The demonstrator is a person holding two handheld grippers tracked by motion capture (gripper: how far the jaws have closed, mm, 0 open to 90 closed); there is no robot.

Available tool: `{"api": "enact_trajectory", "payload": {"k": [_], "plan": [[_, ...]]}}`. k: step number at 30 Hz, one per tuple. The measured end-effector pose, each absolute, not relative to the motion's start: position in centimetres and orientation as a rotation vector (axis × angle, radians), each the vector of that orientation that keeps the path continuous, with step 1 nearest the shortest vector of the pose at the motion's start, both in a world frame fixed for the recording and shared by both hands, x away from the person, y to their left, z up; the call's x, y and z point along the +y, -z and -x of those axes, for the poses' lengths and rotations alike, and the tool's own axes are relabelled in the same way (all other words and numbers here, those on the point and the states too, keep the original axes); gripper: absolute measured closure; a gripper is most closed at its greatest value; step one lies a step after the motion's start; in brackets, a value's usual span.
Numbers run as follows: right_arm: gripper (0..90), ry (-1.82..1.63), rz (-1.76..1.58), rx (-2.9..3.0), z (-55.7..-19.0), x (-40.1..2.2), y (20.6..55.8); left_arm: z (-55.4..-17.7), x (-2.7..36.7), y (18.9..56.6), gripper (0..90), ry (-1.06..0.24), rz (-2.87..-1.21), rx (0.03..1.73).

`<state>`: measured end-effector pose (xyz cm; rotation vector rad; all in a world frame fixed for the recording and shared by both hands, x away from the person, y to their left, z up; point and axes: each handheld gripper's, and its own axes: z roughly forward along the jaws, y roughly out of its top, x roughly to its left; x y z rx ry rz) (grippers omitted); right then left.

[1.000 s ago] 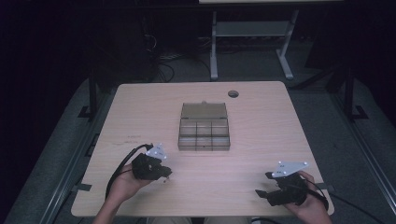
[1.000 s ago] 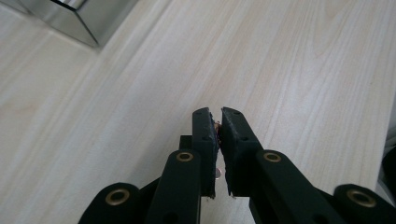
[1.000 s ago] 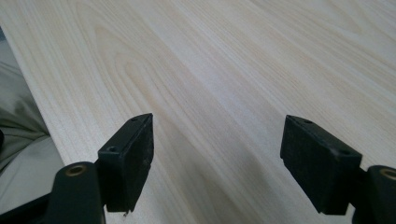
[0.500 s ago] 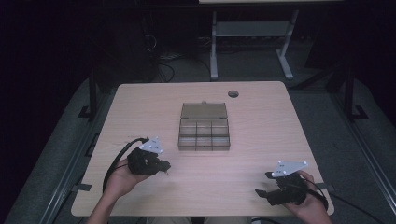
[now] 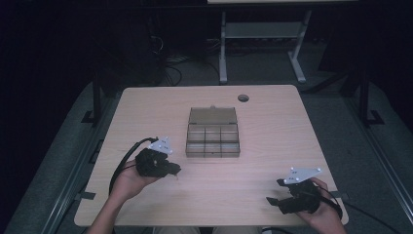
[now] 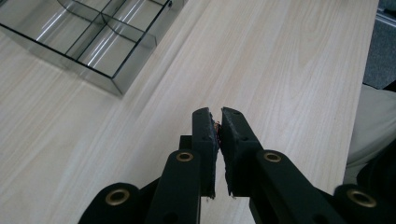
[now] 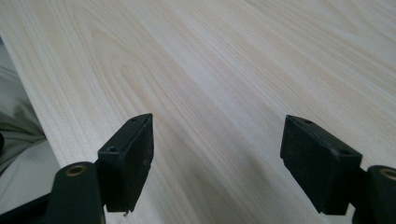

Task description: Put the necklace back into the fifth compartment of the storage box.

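Two grippers were in our hands at the table (image 5: 146, 105). Our left gripper (image 6: 218, 122) had its jaws pressed together on a tiny thing (image 6: 216, 127). We could see just a bit of orange and red between the pads, too small to tell what it was. We think we pinched it tight so it would not slip out on the way.

The clear box (image 5: 213, 139) with little rooms sat near the middle of the table, its lid open at the back. From the left gripper (image 5: 171, 169) in the high view, the box lay at about two o'clock, close but not touching. We guess the tiny thing was meant for one of those rooms.

Our right gripper (image 5: 273, 202) waited near the table edge, well apart from the box at about ten o'clock. Its jaws stood wide apart with nothing but bare wood between them.
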<state>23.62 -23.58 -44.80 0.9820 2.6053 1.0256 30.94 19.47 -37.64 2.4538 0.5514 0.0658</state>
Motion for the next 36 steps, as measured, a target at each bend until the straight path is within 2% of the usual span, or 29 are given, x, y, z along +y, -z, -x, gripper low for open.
{"api": "enact_trajectory", "payload": {"k": [36], "plan": [[25.4, -1.054, -1.031, 2.58, -24.1, -24.4, 44.8, -34.2, 17.1, 34.8, 84.0, -0.01, -2.481, 0.546]]}}
